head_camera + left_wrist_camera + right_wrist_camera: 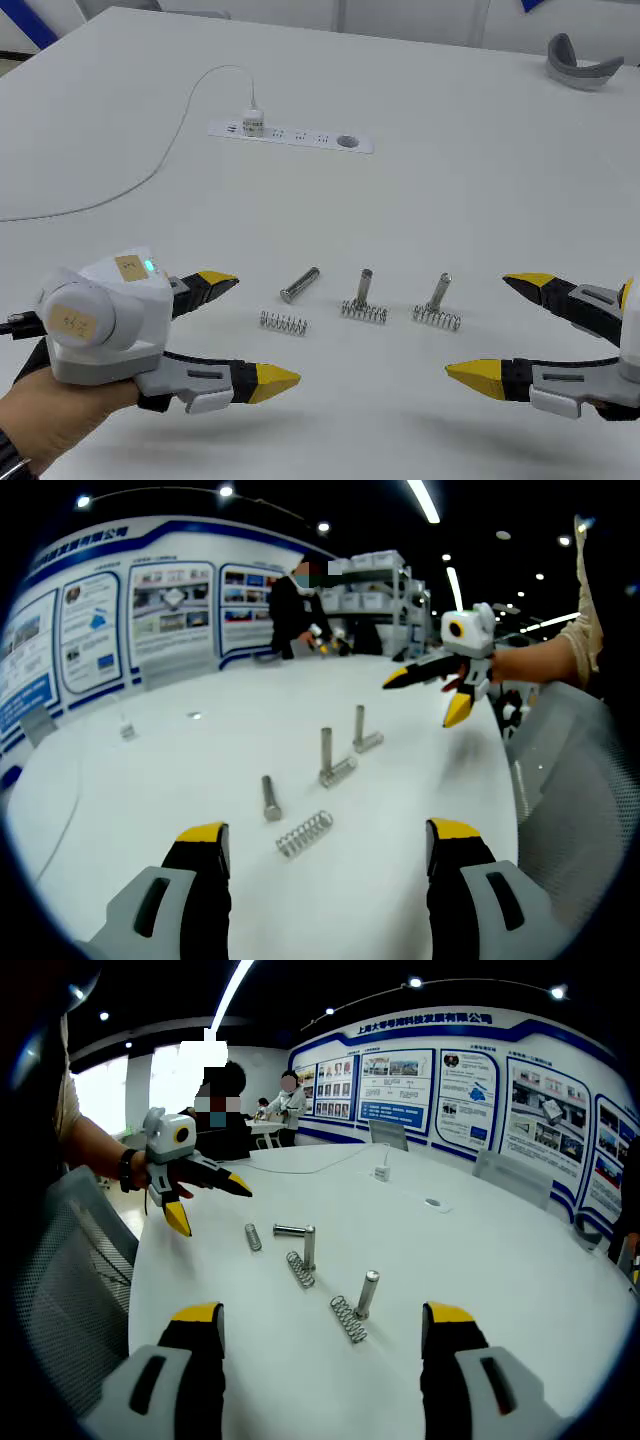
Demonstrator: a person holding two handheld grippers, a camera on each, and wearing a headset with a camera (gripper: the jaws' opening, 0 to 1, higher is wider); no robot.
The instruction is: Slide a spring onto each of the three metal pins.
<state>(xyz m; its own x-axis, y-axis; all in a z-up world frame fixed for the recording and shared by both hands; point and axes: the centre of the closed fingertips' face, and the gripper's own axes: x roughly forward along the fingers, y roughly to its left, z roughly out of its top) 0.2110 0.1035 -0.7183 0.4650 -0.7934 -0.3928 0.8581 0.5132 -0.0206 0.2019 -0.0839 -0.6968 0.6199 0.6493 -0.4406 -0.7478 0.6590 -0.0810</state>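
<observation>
White counter (450, 230): three pins (364, 287), a spring (364, 312) beside each, none fitted. Left gripper (267, 328) and right gripper (476, 325): fingers (270, 377) apart, empty.

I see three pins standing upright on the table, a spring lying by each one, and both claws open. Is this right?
No. The left pin lies on its side, as the head view shows; only the middle pin and the right pin stand upright. The rest is right.

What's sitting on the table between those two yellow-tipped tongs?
In the head view, three metal pins sit in a row, with three springs lying just in front of them. The rest is bare white table.
</observation>
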